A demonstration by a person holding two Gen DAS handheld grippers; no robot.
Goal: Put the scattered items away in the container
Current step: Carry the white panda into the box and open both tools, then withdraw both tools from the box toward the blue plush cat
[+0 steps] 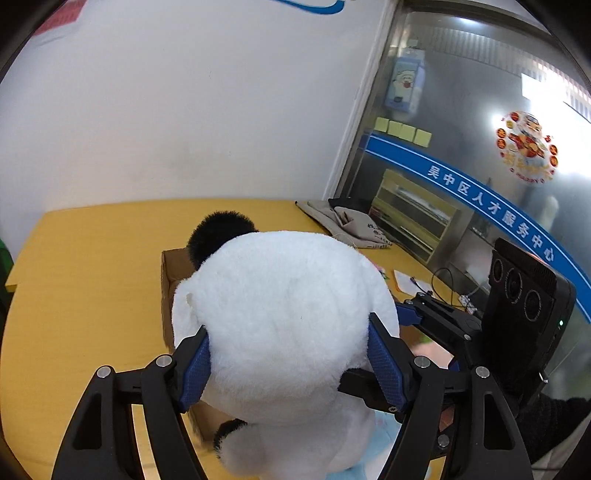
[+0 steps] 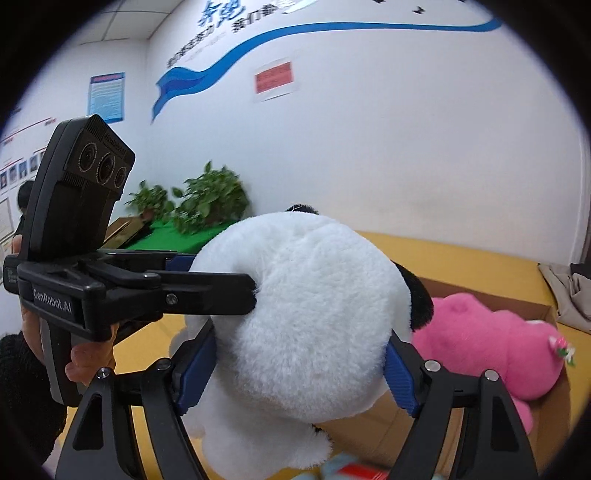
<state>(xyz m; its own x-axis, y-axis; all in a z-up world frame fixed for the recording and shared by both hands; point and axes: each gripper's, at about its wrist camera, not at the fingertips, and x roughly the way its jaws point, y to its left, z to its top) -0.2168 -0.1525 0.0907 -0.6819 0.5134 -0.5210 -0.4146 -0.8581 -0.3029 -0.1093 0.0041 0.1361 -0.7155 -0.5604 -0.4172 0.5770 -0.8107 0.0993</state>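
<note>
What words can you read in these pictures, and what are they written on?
"吴中区人才服务中心": white letters on the blue stripe across the glass wall.
"GenRobot.AI": on the black left gripper, seen from the right wrist.
"HAPPY": seemingly, on the round red sticker; partly unclear.
Big blue wall lettering: too blurred.
Red notice and blue poster: too small.

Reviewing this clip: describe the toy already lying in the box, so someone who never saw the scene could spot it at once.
Start at the yellow wooden table against the white wall, then find the open brown cardboard box on it. Inside lies a bright pink plush toy with a small flower decoration. Its pink fur sets it apart from the white-and-black plush panda held up beside it.
</note>
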